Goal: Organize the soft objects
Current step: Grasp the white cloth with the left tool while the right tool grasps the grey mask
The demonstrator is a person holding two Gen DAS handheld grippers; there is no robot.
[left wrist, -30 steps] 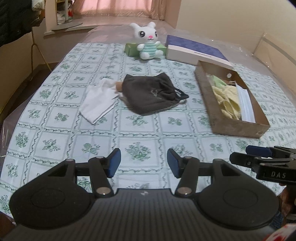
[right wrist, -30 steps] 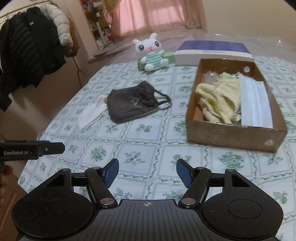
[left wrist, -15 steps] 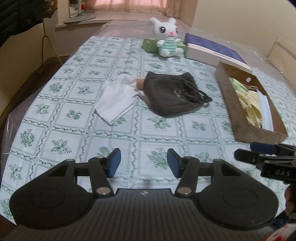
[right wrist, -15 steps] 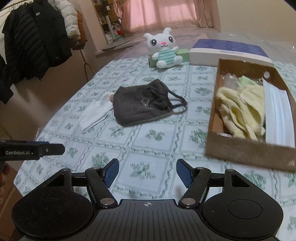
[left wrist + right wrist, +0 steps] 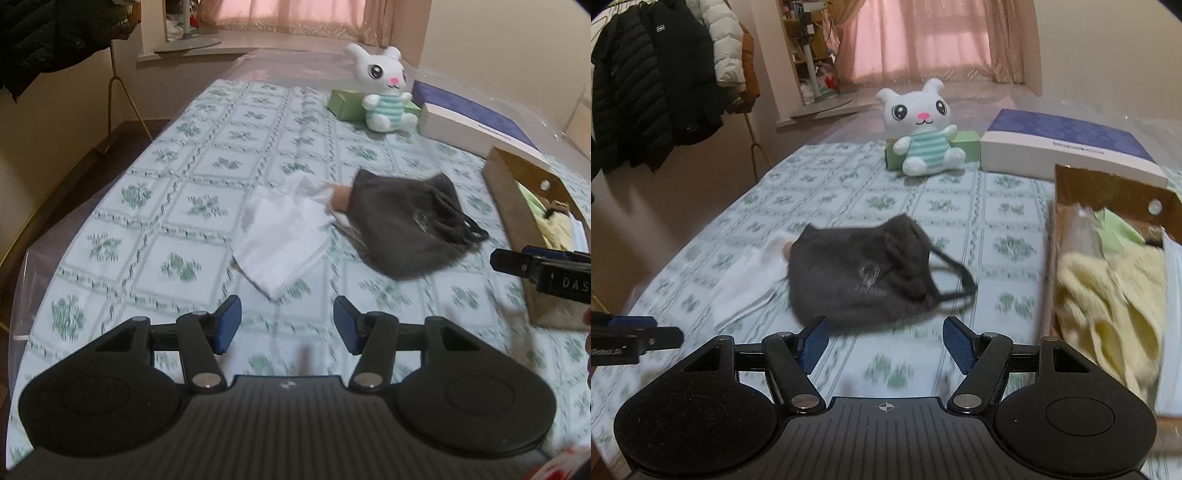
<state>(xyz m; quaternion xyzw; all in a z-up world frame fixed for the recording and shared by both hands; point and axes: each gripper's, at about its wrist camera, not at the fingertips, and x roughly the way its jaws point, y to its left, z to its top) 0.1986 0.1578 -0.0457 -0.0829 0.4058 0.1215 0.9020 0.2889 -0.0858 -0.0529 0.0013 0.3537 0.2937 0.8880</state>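
Note:
A dark grey fabric mask (image 5: 406, 229) (image 5: 860, 273) lies on the patterned tablecloth, its ear loops to the right. Beside it on the left is a white cloth (image 5: 284, 236) (image 5: 746, 280). My left gripper (image 5: 287, 325) is open and empty, hovering just short of the white cloth's near corner. My right gripper (image 5: 885, 345) is open and empty too, right in front of the grey mask. A brown cardboard box (image 5: 1108, 192) (image 5: 517, 177) on the right holds a pale yellow cloth (image 5: 1108, 302) and white masks. A white plush bunny (image 5: 923, 129) (image 5: 384, 96) sits at the back.
A green box (image 5: 343, 103) stands behind the bunny and a white box with a blue lid (image 5: 1067, 147) beside it. Dark coats (image 5: 653, 85) hang on a rack to the left of the table. The table's left edge (image 5: 48, 251) drops to the floor.
Both grippers have moved forward and a little lower toward the white cloth and grey mask, which now look larger and nearer. Jaw openings are unchanged.

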